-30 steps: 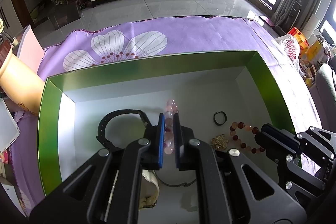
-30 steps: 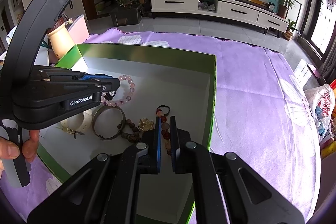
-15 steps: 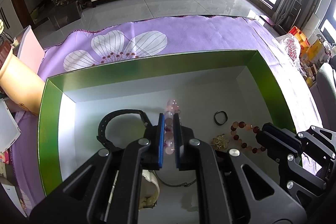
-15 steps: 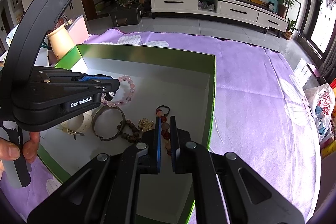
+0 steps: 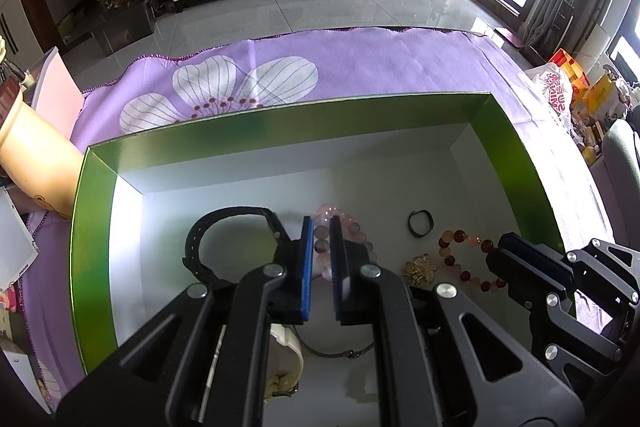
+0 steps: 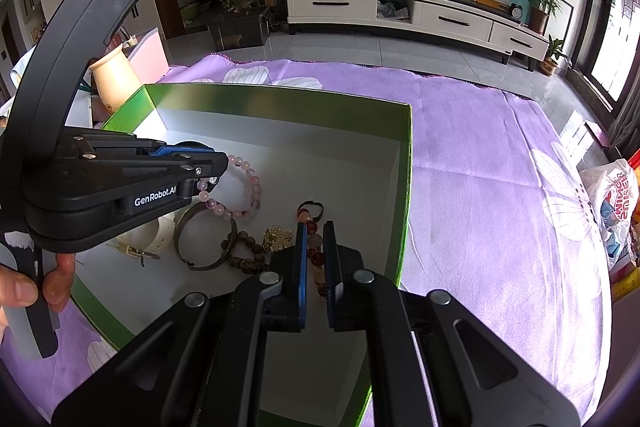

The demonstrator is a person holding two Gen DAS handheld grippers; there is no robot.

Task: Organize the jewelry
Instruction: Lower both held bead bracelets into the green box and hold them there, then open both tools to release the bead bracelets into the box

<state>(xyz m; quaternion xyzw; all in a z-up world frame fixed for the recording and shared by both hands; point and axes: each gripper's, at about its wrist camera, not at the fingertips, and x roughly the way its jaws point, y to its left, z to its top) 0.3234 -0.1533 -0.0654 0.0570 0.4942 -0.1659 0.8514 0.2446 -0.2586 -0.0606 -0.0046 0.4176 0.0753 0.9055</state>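
A green box (image 5: 280, 119) with a white floor holds the jewelry. My left gripper (image 5: 320, 222) is shut on a pink bead bracelet (image 5: 354, 229) near the box's middle. From the right wrist view, that left gripper (image 6: 218, 167) pinches one side of the pink bracelet (image 6: 254, 187), and the rest of the loop hangs toward the floor. My right gripper (image 6: 315, 227) is shut on a red and orange bead bracelet (image 6: 306, 215) by the box's right wall. In the left wrist view the right gripper (image 5: 502, 247) grips the end of that bracelet (image 5: 452, 239).
Also in the box are a black strap (image 5: 192, 247), a white watch (image 6: 140, 235), a metal bangle (image 6: 208, 267), brown beads (image 6: 244, 239), a gold brooch (image 5: 420, 267) and a small black ring (image 5: 419, 223). Purple flowered cloth (image 6: 480, 147) surrounds the box. A cream vase (image 6: 114, 79) stands at the left.
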